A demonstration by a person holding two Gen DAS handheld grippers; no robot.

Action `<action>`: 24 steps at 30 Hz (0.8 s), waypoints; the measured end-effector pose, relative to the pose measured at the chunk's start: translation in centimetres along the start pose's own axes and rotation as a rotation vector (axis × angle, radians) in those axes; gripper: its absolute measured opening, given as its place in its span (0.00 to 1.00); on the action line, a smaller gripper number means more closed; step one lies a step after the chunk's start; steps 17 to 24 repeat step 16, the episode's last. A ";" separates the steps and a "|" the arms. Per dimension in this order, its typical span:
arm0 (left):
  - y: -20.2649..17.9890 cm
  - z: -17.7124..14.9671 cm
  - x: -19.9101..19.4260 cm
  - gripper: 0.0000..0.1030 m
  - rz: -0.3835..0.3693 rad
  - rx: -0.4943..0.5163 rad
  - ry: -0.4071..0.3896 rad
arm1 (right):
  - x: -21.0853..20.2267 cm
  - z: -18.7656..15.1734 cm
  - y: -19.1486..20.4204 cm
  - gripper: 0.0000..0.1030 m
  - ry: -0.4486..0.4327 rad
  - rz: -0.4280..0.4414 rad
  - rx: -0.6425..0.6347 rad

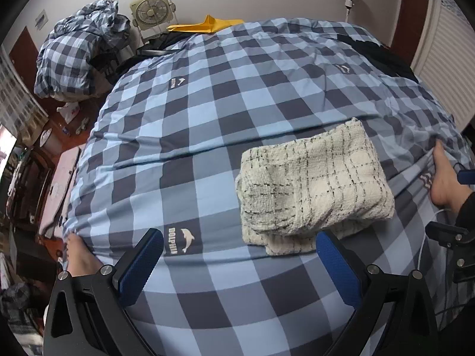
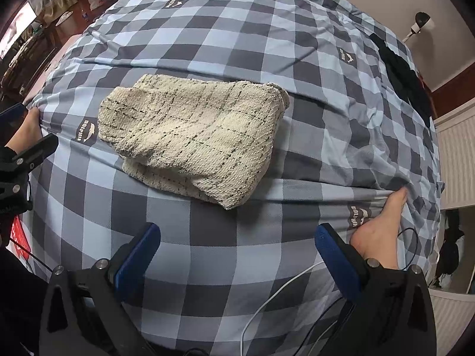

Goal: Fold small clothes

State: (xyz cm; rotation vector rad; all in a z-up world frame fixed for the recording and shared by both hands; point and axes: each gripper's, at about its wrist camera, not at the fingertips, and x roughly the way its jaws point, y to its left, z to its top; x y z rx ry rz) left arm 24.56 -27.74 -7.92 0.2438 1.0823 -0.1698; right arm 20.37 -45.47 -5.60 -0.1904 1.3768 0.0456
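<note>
A cream knitted garment with thin black check lines (image 1: 314,184) (image 2: 193,136) lies folded into a thick rectangle on the blue checked bedspread (image 1: 207,112) (image 2: 237,44). My left gripper (image 1: 240,243) is open, held low over the bedspread just in front of the garment's near edge, with nothing between its blue pads. My right gripper (image 2: 237,237) is also open and empty, a little short of the garment's near corner. Part of the right gripper shows at the right edge of the left wrist view, and part of the left gripper at the left edge of the right wrist view.
A person's bare feet (image 1: 445,178) (image 1: 77,255) (image 2: 383,231) press on the bedspread on both sides. White and black cables (image 2: 282,290) trail near the right gripper. A crumpled checked quilt (image 1: 74,50), a fan (image 1: 151,12) and a yellow item (image 1: 207,23) lie beyond the bed.
</note>
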 end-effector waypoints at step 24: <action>0.2 -0.4 0.6 1.00 -0.046 -0.027 0.034 | -0.1 0.2 -0.1 0.98 0.009 -0.001 0.004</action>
